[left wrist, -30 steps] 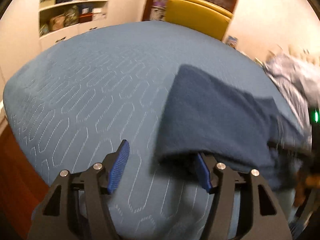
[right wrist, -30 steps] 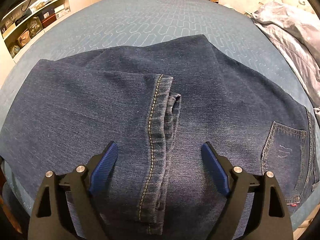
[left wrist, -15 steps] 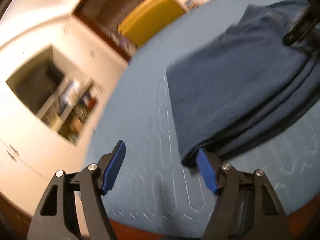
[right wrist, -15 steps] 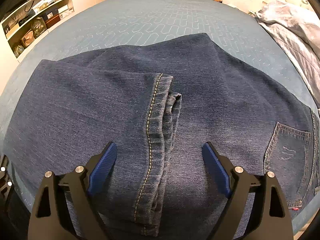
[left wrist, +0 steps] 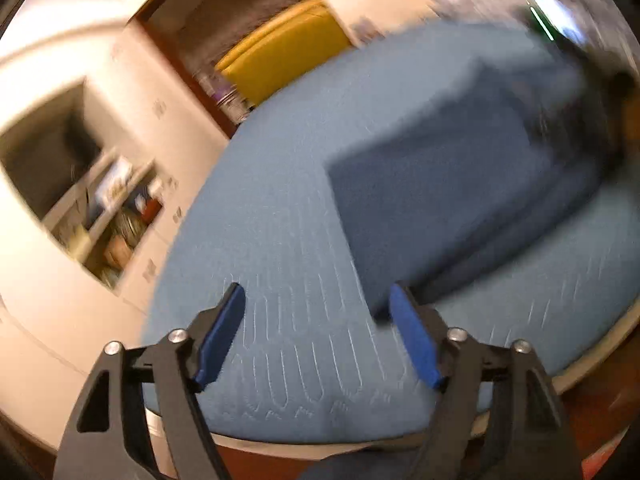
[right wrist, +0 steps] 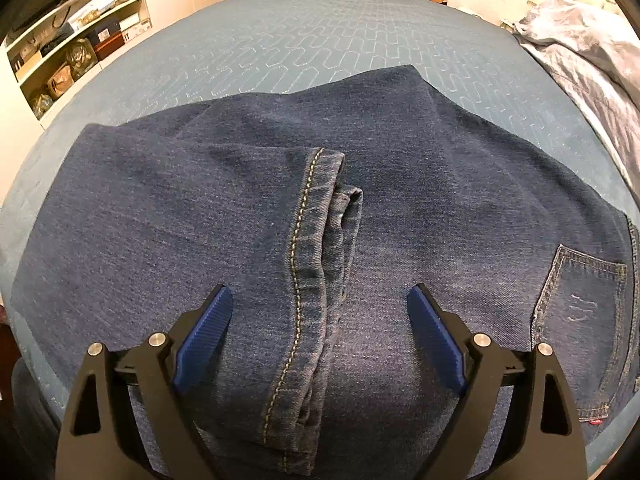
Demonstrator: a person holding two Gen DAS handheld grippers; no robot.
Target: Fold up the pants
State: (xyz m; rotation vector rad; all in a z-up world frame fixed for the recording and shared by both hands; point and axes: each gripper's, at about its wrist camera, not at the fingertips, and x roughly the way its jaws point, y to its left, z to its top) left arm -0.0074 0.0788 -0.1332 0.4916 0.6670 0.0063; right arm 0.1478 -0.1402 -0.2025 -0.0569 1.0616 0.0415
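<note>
**Operator:** Left gripper (left wrist: 316, 330): I have its 2 blue pads apart with nothing between them, the jaws having just been closing. It hangs over the blue quilted bed (left wrist: 280, 240), and the near corner of the folded jeans (left wrist: 440, 184) sits just beside its right-hand pad. That view is blurred, so I cannot say whether pad and cloth touch.

**Assistant:** And the right gripper (right wrist: 320, 330)?

**Operator:** Spread wide, clamping nothing. It hovers above the jeans (right wrist: 320, 220), which lie flat on the bed (right wrist: 320, 40), legs doubled back so the stitched hem (right wrist: 312, 240) runs between my pads. A back pocket (right wrist: 580, 292) shows at far right.

**Assistant:** Handling?

**Operator:** I judge denim heavy, limp yet thick; stacked layers resist a shallow pinch. I would grip the outer folded edges with both grippers, taking every layer.
</note>
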